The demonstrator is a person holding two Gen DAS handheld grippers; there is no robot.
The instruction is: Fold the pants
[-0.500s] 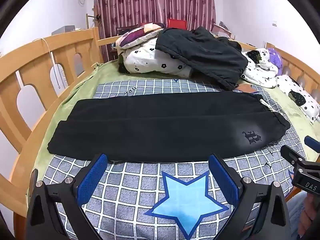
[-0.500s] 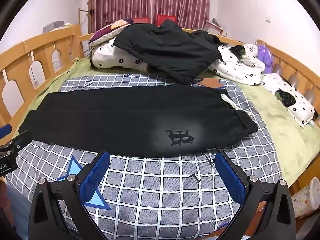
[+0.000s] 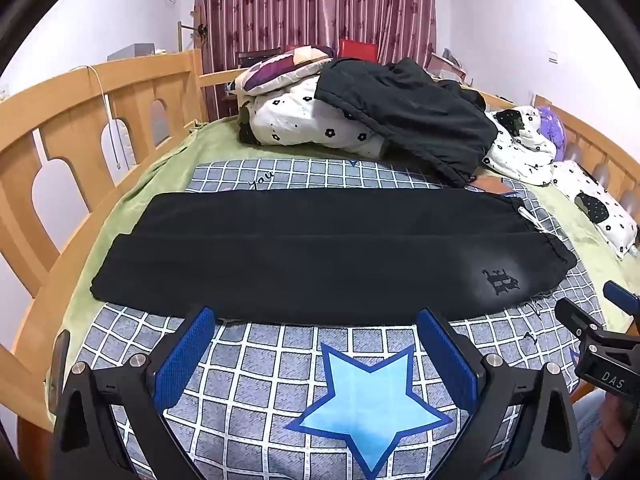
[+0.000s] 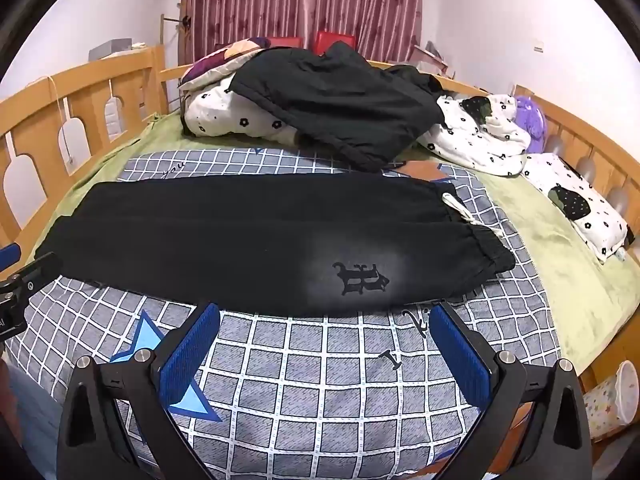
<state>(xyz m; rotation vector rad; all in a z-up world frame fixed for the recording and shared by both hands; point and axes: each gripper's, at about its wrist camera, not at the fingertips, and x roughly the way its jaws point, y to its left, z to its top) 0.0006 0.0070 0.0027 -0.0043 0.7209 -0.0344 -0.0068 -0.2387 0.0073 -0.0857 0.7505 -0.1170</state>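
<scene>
Right tool [image 3: 600, 320] cut off; pants [image 3: 320, 252] fully visible.

Bare checked grey bedspread [image 3: 280, 364] lies open before the flat black pants [image 3: 320, 252]; heaped bedding [image 3: 312, 128] blocks behind.

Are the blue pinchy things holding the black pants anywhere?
No. Both tools, left and right, are wide open with nothing between them. The pants lie flat on the bed, untouched.

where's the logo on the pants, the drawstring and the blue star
logo [image 4: 362, 278], right wrist view, middle of the dark print
drawstring [image 4: 460, 210], right wrist view, white cord at the waistband
blue star [image 3: 370, 404], left wrist view, its light blue centre
</scene>
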